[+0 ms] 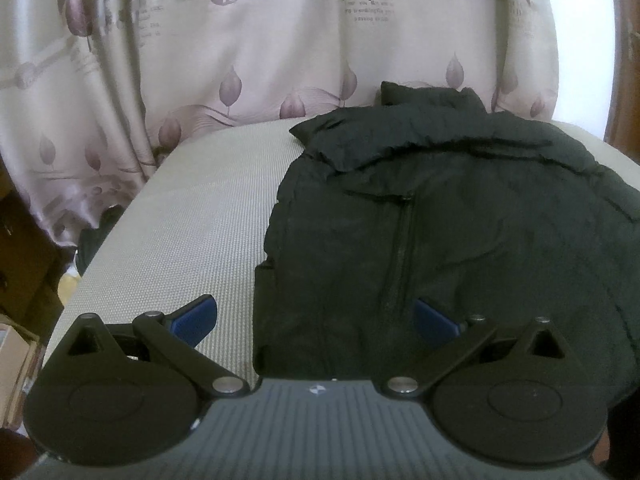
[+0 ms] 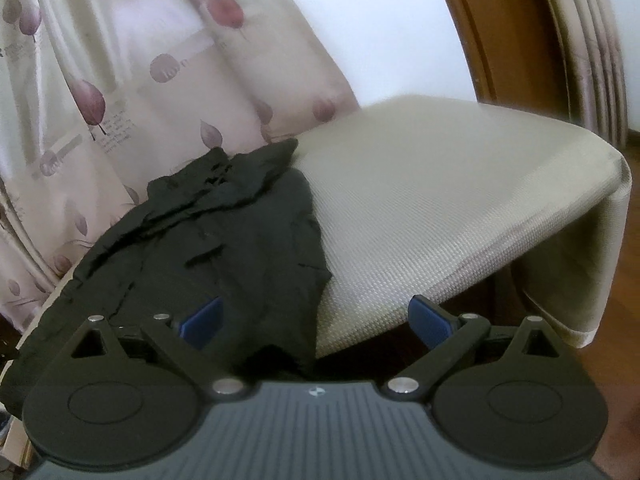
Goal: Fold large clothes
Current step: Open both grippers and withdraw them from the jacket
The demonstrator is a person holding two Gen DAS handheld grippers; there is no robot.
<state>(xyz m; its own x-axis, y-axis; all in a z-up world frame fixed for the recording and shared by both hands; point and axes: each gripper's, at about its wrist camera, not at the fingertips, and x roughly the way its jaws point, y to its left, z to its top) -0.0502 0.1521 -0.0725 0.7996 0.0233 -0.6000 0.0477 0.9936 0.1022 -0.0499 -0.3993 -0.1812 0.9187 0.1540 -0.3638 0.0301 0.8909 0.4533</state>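
Observation:
A black zip-up jacket [image 1: 460, 216] lies spread on a beige woven surface [image 1: 192, 220], collar at the far end, zipper running toward me. My left gripper [image 1: 316, 320] stands open over the jacket's near left hem, with nothing between its blue pads [image 1: 196, 320]. In the right wrist view the same jacket [image 2: 224, 240] lies at the left, its near corner hanging over the front edge. My right gripper [image 2: 316, 320] is open above that corner and the front edge of the beige surface [image 2: 440, 208]; it holds nothing.
A pale curtain [image 1: 200, 60] with purple leaf prints hangs close behind the surface. The beige cover drapes over the right end [image 2: 580, 272]. A wooden door frame [image 2: 500, 40] and wooden floor [image 2: 624, 320] lie to the right. Cardboard boxes [image 1: 16, 352] sit low left.

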